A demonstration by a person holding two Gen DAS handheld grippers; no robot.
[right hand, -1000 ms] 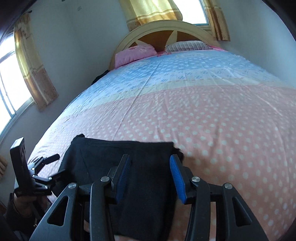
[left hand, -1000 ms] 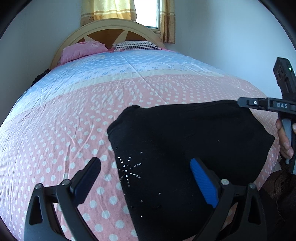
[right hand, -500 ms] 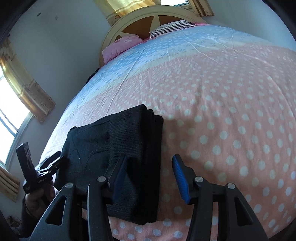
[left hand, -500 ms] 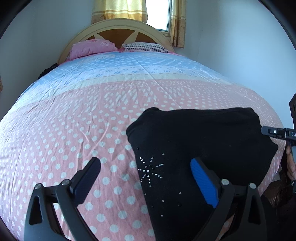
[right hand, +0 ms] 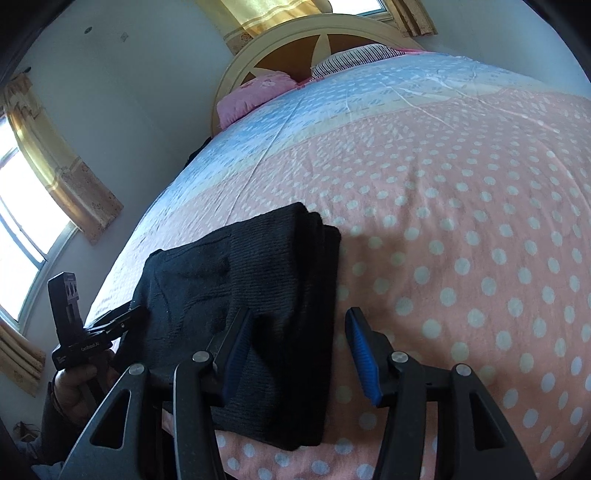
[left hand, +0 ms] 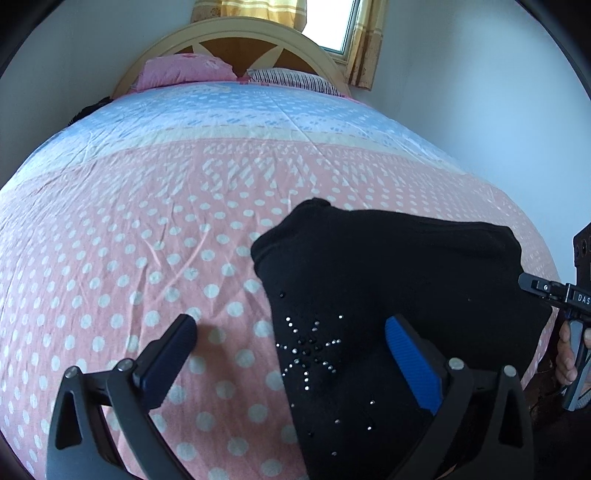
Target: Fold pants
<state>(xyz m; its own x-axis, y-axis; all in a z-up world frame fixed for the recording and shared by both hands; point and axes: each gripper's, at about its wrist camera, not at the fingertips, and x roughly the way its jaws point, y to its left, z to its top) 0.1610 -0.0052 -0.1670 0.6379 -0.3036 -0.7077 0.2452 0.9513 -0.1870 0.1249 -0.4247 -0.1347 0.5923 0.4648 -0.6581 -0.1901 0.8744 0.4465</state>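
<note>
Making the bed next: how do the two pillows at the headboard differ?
The plain pink pillow lies on the left and looks puffy; the black-and-white striped pillow lies on the right and looks flatter. Both rest against the arched wooden headboard, side by side.

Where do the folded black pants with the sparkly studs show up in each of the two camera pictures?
Left wrist view: folded black knit pants lie lower right, on the pink polka-dot bedspread.
Right wrist view: the pants lie lower left; studs not visible.
Shared landmark: cream arched wooden headboard, top of both.
</note>
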